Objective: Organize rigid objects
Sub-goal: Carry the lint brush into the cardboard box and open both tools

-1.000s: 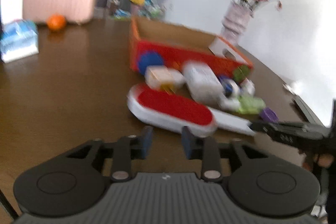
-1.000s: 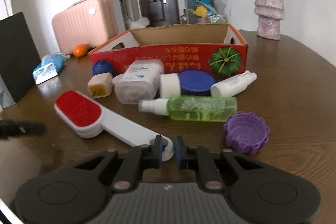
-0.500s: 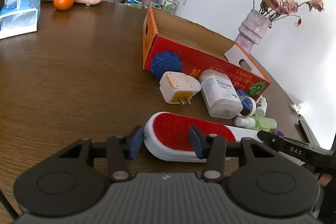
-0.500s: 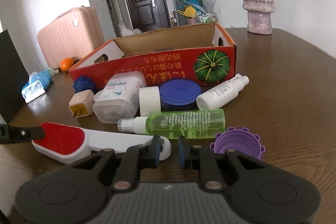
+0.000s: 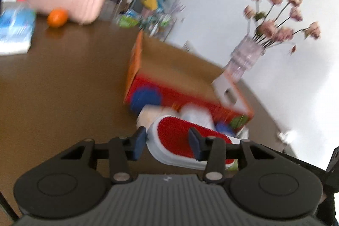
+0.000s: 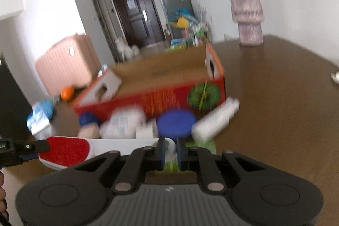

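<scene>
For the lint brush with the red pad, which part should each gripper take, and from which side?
Take the lint brush at both ends, as here: the left gripper spans the wide red head across its flat sides, and the right gripper pinches the narrow white handle tip. It is long and flat, so a near-side approach, one grip per end, likely keeps it level.

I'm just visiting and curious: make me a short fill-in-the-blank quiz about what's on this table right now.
1. Both grippers hold one lint brush; its pad is coloured ____.
2. The cardboard box has a ____ pumpkin printed on its red side.
3. The pink flowers stand in a ____.
4. The right gripper grips the brush by its white ____.

Missing words: red; green; vase; handle
</scene>
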Action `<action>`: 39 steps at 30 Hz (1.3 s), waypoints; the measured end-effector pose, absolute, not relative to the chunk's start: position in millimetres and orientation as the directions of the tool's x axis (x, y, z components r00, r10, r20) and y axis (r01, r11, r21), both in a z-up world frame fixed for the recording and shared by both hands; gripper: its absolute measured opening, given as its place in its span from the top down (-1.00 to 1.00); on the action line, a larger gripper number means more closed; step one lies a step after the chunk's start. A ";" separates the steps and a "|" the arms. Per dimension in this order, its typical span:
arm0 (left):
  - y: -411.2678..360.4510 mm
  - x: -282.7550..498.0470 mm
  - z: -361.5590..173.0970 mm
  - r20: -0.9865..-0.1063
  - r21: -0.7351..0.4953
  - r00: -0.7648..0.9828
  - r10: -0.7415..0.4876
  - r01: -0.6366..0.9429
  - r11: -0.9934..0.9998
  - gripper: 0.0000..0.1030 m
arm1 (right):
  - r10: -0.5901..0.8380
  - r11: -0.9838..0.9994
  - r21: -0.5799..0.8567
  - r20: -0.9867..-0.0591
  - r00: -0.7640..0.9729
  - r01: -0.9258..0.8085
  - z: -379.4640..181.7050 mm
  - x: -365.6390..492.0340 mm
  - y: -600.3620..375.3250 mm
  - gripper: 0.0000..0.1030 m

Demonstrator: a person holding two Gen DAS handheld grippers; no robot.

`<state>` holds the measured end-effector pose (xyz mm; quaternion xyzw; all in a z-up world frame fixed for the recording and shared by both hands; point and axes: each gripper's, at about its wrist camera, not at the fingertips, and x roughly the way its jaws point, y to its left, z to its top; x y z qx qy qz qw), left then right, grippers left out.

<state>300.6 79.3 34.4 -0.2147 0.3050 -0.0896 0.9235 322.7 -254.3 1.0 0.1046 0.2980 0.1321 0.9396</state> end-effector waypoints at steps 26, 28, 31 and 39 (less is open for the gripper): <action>37.1 607.6 12.4 -0.648 -0.152 0.761 -0.012 -0.115 0.982 -0.29 | 0.205 0.977 0.078 -0.592 0.780 -0.199 2.0 631.4 -203.7 0.41; 32.7 608.0 12.5 -0.643 -0.149 0.765 -0.016 -0.105 0.983 -0.36 | 0.211 0.976 0.080 -0.592 0.778 -0.203 2.5 631.6 -203.0 0.20; 30.8 606.1 17.1 -0.644 -0.129 0.765 0.006 -0.117 0.985 -0.36 | 0.215 0.975 0.086 -0.588 0.780 -0.204 3.0 631.0 -204.5 0.19; 37.3 522.2 59.8 -0.619 -0.132 0.780 -0.092 0.011 0.991 -0.65 | 0.260 0.959 0.069 -0.589 0.765 -0.273 34.6 574.0 -229.0 -0.14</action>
